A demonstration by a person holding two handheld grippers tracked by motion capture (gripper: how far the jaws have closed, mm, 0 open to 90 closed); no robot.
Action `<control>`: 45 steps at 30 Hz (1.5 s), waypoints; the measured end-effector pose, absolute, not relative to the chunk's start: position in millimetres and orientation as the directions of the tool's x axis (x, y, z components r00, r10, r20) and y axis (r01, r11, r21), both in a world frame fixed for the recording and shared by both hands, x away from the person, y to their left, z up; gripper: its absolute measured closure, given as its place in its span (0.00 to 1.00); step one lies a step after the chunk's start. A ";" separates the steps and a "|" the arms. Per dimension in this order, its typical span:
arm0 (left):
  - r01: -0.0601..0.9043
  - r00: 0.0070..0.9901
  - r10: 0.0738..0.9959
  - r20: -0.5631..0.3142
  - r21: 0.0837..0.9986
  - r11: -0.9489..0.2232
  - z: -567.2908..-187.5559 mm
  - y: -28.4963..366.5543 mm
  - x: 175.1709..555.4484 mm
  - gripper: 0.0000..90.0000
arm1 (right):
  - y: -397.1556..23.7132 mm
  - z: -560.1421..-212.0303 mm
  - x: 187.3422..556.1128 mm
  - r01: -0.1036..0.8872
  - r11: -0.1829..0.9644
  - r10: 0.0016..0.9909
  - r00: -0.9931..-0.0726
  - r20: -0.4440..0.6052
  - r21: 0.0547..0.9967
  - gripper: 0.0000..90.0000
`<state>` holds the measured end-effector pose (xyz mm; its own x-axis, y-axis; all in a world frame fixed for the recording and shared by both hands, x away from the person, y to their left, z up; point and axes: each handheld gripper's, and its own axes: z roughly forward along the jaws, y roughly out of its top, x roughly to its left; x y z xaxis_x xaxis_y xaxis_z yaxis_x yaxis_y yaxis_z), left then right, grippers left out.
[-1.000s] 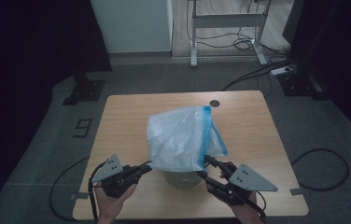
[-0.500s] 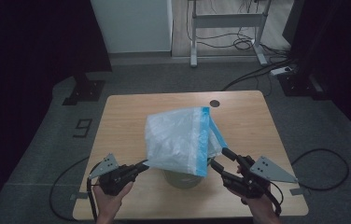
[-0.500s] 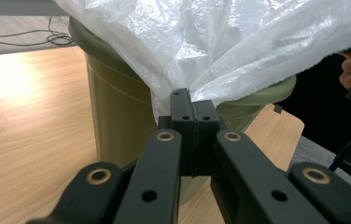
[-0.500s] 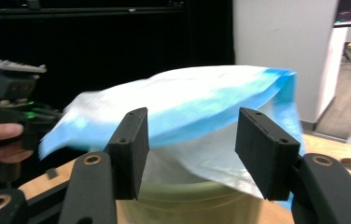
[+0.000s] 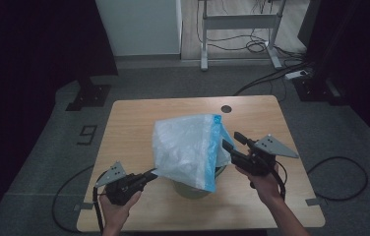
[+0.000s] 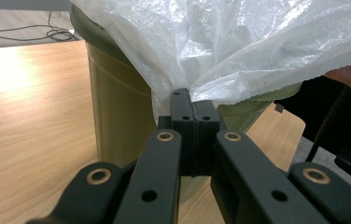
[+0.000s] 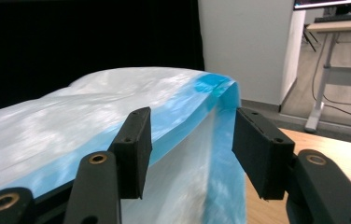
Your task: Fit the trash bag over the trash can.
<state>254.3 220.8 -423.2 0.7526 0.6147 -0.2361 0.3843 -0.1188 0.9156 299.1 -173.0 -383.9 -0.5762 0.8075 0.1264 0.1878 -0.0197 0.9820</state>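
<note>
A translucent white plastic bag (image 5: 188,147) with a blue band along its edge stands puffed over an olive-green bin (image 5: 193,189) on the wooden table (image 5: 134,128). My left gripper (image 5: 149,175) is shut on the bag's lower left hem. In the left gripper view its jaws (image 6: 193,109) pinch the film (image 6: 239,42) just beside the bin's wall (image 6: 117,107). At the bag's right side, my right gripper (image 5: 231,141) is open. Its jaws (image 7: 190,149) have just been closing, with the blue folded edge (image 7: 211,93) between them and the pads not pressing it.
A round hole (image 5: 226,108) sits in the table near its far edge. Beyond the table are a white cabinet (image 5: 138,24), a desk frame (image 5: 237,19) and cables (image 5: 271,78) on the grey floor. Bare tabletop lies left of the bag.
My right gripper has moved from the bag's near lower corner out to the right and farther up its blue edge. The left gripper has kept its pinch in place.
</note>
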 end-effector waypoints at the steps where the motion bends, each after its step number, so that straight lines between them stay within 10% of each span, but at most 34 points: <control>1: 0.384 0.752 0.615 -0.236 0.916 -0.118 -423.2 220.9 254.4 1.00 | -171.7 -383.3 308.3 0.217 -0.019 0.819 -0.557 0.140 0.976 0.52; 45: 0.385 0.752 0.612 -0.244 0.916 -0.108 -423.0 221.6 256.1 1.00 | -161.8 -389.4 344.2 0.304 0.080 0.858 -0.505 0.089 0.949 0.48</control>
<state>256.1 221.6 -423.0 0.7523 0.6117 -0.2445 0.3853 -0.1076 0.9165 344.2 -161.8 -389.4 -0.5051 0.8585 0.0891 0.3041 0.0804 0.9493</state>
